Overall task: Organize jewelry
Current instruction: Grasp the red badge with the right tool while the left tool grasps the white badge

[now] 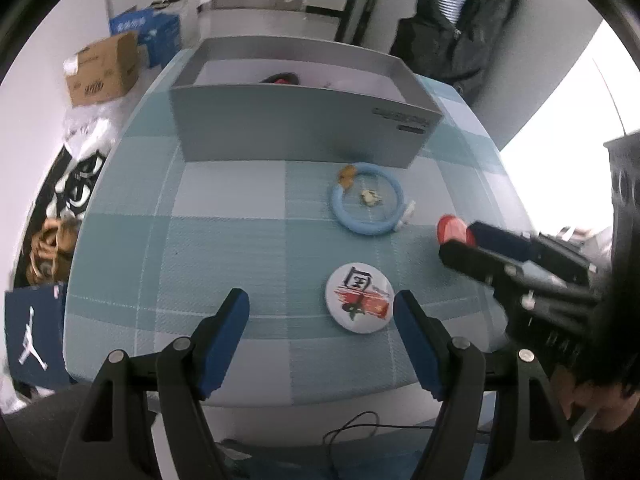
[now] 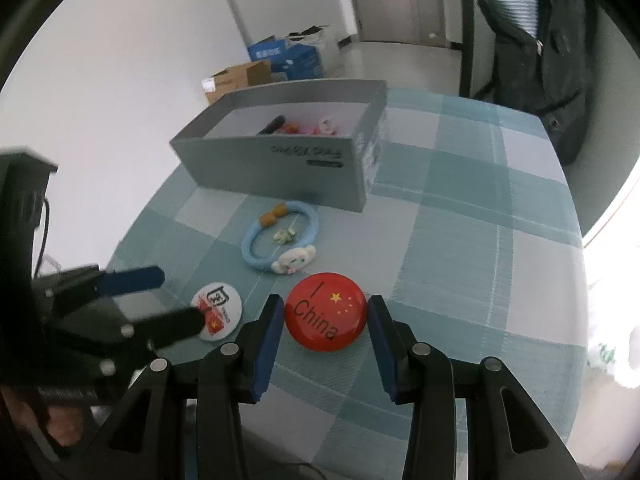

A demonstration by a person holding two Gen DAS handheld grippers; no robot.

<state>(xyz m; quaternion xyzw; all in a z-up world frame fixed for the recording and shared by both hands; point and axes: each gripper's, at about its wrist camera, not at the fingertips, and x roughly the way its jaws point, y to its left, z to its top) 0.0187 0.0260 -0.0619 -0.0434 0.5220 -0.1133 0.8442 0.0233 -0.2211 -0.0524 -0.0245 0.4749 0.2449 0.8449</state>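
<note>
A round red badge [image 2: 326, 316] reading "I China" sits between the blue pads of my right gripper [image 2: 325, 318], which is shut on its two edges just over the checked cloth. In the left wrist view the red badge [image 1: 450, 229] shows at the tips of the right gripper [image 1: 458, 238]. My left gripper [image 1: 320, 304] hangs open over the table's front, with a white badge [image 1: 358, 298] lying beside its right finger. Farther back lies a blue ring bracelet [image 1: 340, 208] with a small charm [image 1: 370, 197] inside it. An open grey box [image 1: 296, 128] holds several small items.
The blue-green checked tablecloth [image 2: 460, 240] covers the table. A dark jacket [image 2: 560, 60] hangs behind the far right corner. Cardboard and blue boxes [image 1: 104, 68] stand on the floor at the left. A cable [image 1: 360, 428] lies below the front edge.
</note>
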